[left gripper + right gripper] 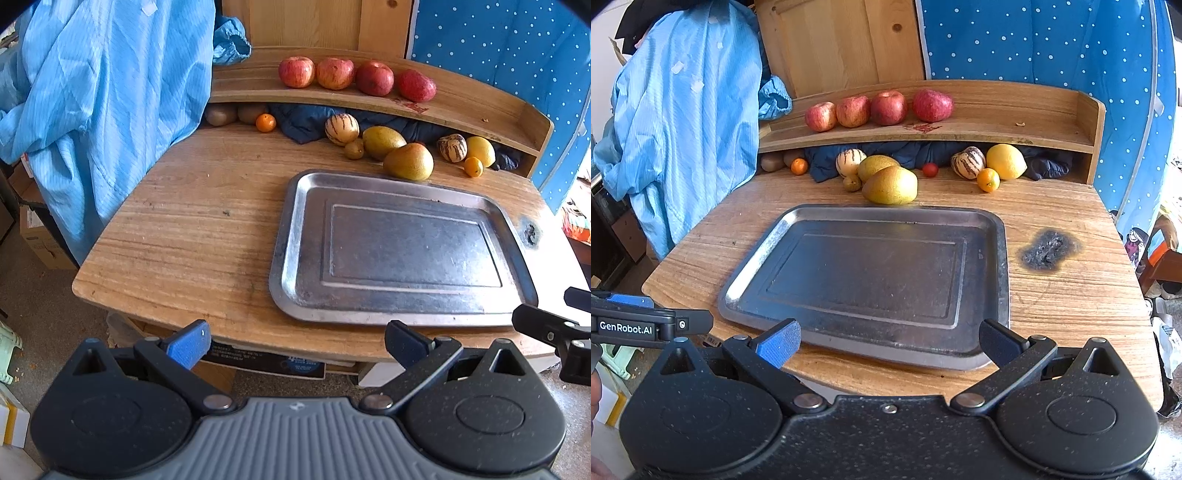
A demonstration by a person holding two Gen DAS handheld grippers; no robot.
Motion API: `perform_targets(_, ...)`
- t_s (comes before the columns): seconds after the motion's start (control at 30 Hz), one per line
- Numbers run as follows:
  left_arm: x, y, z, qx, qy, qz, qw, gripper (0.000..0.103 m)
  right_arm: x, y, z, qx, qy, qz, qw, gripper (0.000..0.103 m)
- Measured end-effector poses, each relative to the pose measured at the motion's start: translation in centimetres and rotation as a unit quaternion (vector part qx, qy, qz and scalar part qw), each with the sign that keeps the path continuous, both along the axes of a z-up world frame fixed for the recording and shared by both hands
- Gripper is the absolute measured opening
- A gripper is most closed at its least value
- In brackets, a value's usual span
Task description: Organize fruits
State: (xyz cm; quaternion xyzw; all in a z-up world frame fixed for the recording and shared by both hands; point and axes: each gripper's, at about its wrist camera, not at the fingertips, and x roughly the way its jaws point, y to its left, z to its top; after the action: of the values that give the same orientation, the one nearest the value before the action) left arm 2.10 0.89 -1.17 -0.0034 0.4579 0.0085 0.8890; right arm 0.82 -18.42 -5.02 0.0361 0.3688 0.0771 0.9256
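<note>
- The metal tray (990,236) lay empty on the desk (1071,295), near its front edge.
- Four red apples (888,108) sat in a row on the raised shelf (1015,122) along the desk's back edge.
- Below the shelf lay the other fruit — pears (890,185), striped melons (968,162), a lemon (1005,161), small oranges (988,180).
- The left gripper (297,345) hovered off the front edge, tongs spread, holding nothing.
- The right gripper (890,345) hovered just over the tray's near rim — spread and empty too.
</note>
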Motion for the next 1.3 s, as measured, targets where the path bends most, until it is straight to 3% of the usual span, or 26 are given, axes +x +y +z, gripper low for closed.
perform_targets(0.5, 5.1, 1.2, 0.8, -0.003, -0.005, -0.013, 0.9999, 0.102, 3.2, 1.4, 1.5, -0.021, -0.035, 0.004, 0.999, 0.102)
perform_targets(0.93, 16.9, 7.4, -0.1, -0.027, 0.013, -0.011, 0.9995, 0.102, 11.6, 6.3, 1.2, -0.026, -0.017, -0.015, 0.999, 0.102)
perform_targets(1.3, 26.8, 10.1, -1.2, -0.029, 0.008, -0.070, 0.9971, 0.102, 20.3, 11.1, 0.8, 0.006, 0.020, 0.044, 0.999, 0.102)
